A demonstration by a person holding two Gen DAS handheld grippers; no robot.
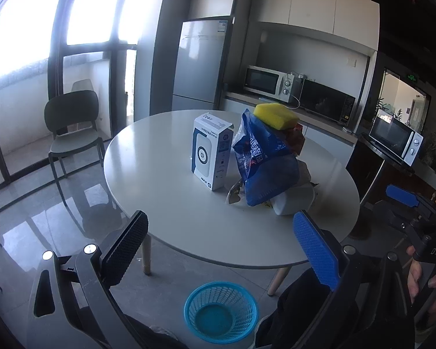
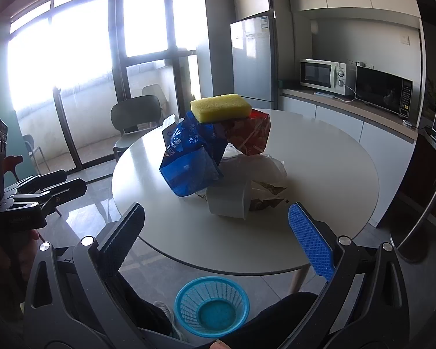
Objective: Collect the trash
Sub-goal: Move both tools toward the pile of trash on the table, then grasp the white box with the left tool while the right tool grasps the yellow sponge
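Observation:
A pile of trash sits on the round white table (image 1: pixel 165 203): a blue plastic bag (image 1: pixel 264 160) (image 2: pixel 189 160), a yellow sponge (image 1: pixel 276 115) (image 2: pixel 221 107) on top, a red wrapper (image 2: pixel 253 136), a tipped white cup (image 2: pixel 228 200) (image 1: pixel 293 202) and crumpled white plastic (image 2: pixel 255 165). A white and blue box (image 1: pixel 212 151) stands upright left of the pile. A blue mesh basket (image 1: pixel 221 311) (image 2: pixel 212 305) stands on the floor in front of the table. My left gripper (image 1: pixel 221 247) and right gripper (image 2: pixel 215 238) are open and empty, held short of the table's near edge.
A dark chair (image 1: pixel 71 128) stands at the far left by the windows. A fridge (image 1: pixel 200 64) and a counter with microwaves (image 1: pixel 267 83) are behind the table. The person's legs are beside the basket on the floor.

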